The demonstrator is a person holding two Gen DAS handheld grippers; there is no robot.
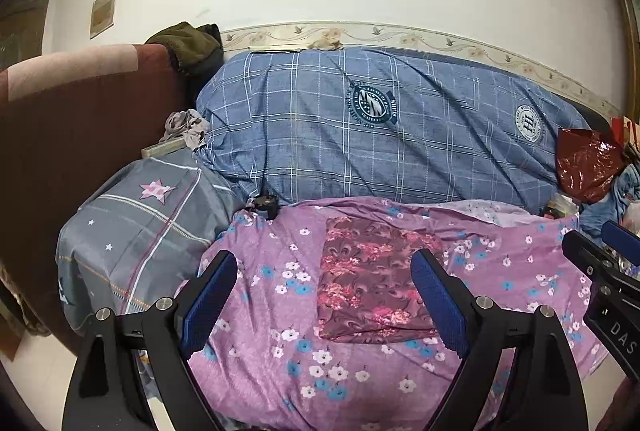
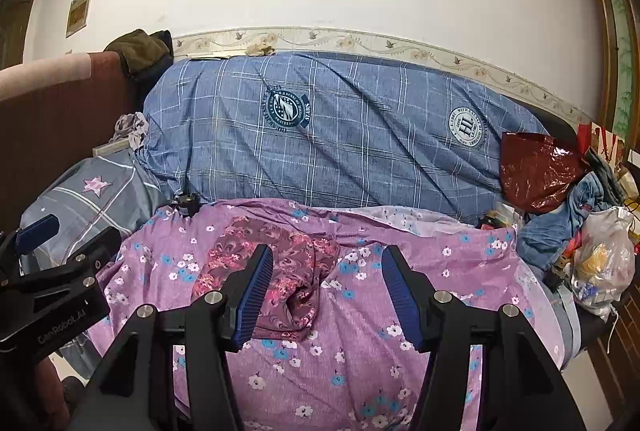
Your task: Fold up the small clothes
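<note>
Together the two views are showing a folded maroon garment lying on a purple sheet in the middle of each frame. From the left wrist it is appearing as a neat flat rectangle; from the right wrist the same garment is looking more rumpled, with its lower right corner dipping into a crease of the sheet.

The left gripper is hanging with its jaws spread wide and nothing between the pads. The right gripper is also standing apart, holding nothing, its left pad covering part of the garment in the picture.

Only the right wrist view is taking in the clutter at the right edge: a clear bag stuffed with packets I cannot identify, and blue cloth heaped beside it. A red bag is resting against the blue quilt; what it is holding is not visible. The left wrist view is showing more of the grey pillow at lower left.
</note>
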